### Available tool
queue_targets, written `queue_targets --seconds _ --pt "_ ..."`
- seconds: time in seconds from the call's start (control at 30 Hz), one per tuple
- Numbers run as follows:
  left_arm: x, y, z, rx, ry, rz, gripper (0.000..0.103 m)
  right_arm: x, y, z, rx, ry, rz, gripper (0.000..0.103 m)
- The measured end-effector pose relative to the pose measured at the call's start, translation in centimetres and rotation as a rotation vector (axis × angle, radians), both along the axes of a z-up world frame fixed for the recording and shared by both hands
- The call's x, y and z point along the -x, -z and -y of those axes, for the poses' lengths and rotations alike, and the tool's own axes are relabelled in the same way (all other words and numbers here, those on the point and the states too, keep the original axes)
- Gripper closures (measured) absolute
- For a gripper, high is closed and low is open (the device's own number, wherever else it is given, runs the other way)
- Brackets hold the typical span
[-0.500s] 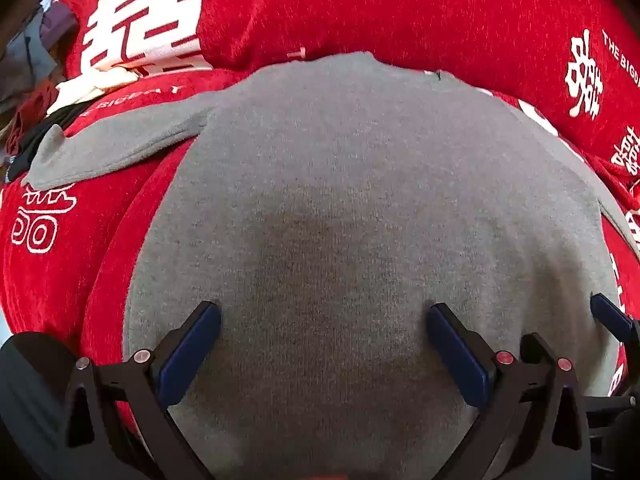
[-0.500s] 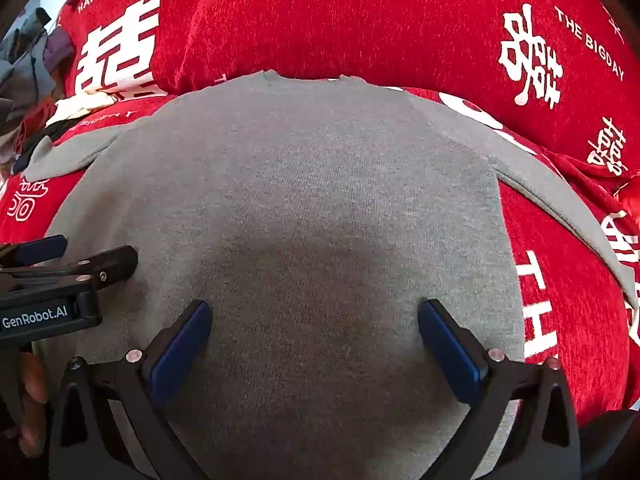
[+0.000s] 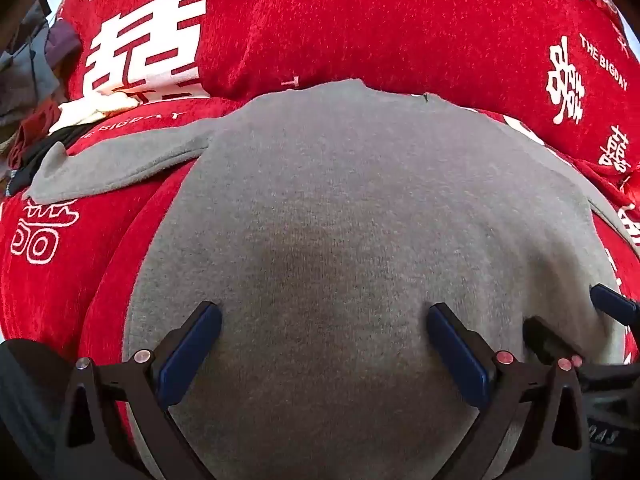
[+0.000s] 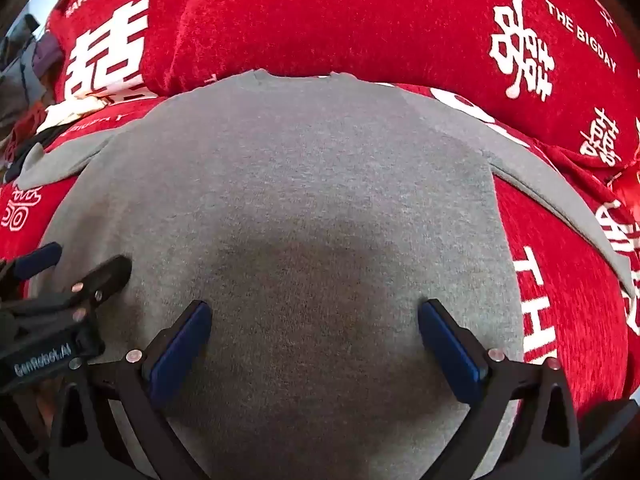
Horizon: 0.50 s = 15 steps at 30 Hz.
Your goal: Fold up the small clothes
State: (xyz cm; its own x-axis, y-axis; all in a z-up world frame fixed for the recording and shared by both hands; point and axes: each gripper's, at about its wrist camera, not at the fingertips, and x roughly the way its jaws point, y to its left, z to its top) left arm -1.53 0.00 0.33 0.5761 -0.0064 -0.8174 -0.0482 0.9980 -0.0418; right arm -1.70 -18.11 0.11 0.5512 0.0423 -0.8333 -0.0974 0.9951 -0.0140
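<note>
A small grey long-sleeved top (image 3: 340,208) lies flat on a red cover, neckline at the far end, sleeves spread to each side. It also fills the right wrist view (image 4: 288,208). My left gripper (image 3: 324,344) is open, its blue fingers wide apart just over the lower body of the top, left of centre. My right gripper (image 4: 316,340) is open the same way over the lower right part. Each gripper shows at the edge of the other's view: the right one (image 3: 592,332), the left one (image 4: 76,276). Neither holds cloth.
The red cover (image 3: 52,280) with white characters drapes over a raised cushion (image 4: 360,12) behind the top. A pile of other clothes (image 3: 36,92) lies at the far left. A red tassel (image 4: 628,180) sits at the right edge.
Both views show slightly more of the top and cushion; the grippers stay open and side by side over the lower part. The top has not moved.
</note>
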Motion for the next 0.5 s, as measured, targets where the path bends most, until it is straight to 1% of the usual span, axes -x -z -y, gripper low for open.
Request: queue_targets --seconds 0.1,0.2,0.3,0.4,0.5 --pt "0.09 0.16 -0.52 0.008 0.021 -0.004 0.0 -0.06 -0.01 -0.06 -0.005 0.04 -0.013 0.0" --pt "-0.12 0.09 -0.98 0.02 0.037 -0.026 0.0 -0.13 -0.18 -0.2 -0.002 0.082 -0.038 0.0" --pt "-0.15 0.18 -1.02 0.013 0.064 -0.046 0.0 0.4 -0.2 -0.22 0.0 0.101 -0.028 0.0" --pt "-0.28 0.32 -0.79 0.001 0.045 -0.055 0.0 0.62 -0.36 -0.23 0.002 0.109 -0.026 0.0" --pt "-0.58 0.33 -0.77 0.005 0.027 -0.071 0.0 -0.02 -0.61 -0.23 -0.003 0.119 -0.069 0.0"
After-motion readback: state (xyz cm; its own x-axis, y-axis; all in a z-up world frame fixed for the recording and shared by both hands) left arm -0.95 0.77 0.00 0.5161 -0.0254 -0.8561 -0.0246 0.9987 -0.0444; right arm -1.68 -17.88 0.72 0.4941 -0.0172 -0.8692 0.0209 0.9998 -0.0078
